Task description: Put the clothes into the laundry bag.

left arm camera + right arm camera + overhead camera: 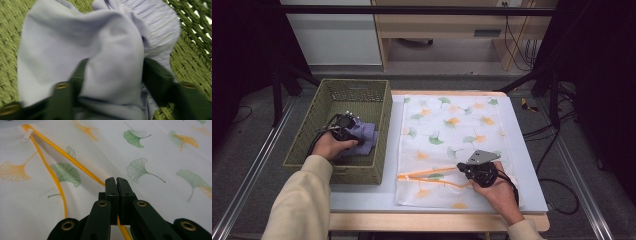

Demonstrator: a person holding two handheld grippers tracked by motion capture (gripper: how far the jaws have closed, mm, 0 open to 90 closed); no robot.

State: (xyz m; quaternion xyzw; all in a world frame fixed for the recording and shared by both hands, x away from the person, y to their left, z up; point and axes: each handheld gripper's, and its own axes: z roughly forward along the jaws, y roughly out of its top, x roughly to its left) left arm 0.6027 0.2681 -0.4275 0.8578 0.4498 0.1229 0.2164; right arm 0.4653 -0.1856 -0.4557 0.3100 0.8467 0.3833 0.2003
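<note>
A lavender cloth point(364, 136) lies bunched inside the green woven basket point(352, 84) at the table's left. My left gripper point(349, 131) reaches down into the basket. In the left gripper view its jaws point(115, 65) pinch a thick fold of the cloth point(100, 45) from both sides. A white mesh bag point(452, 125) printed with green and orange ginkgo leaves lies flat on the table. My right gripper point(462, 169) is shut on the bag's orange zipper edge point(57, 182) near the front, and the opening gapes to its left. The zipper pull point(27, 135) sits at the far end.
The pale table point(522, 165) ends just in front of the bag and to its right. The basket's walls stand close around the left gripper. Black frame bars and cables run along the floor at both sides.
</note>
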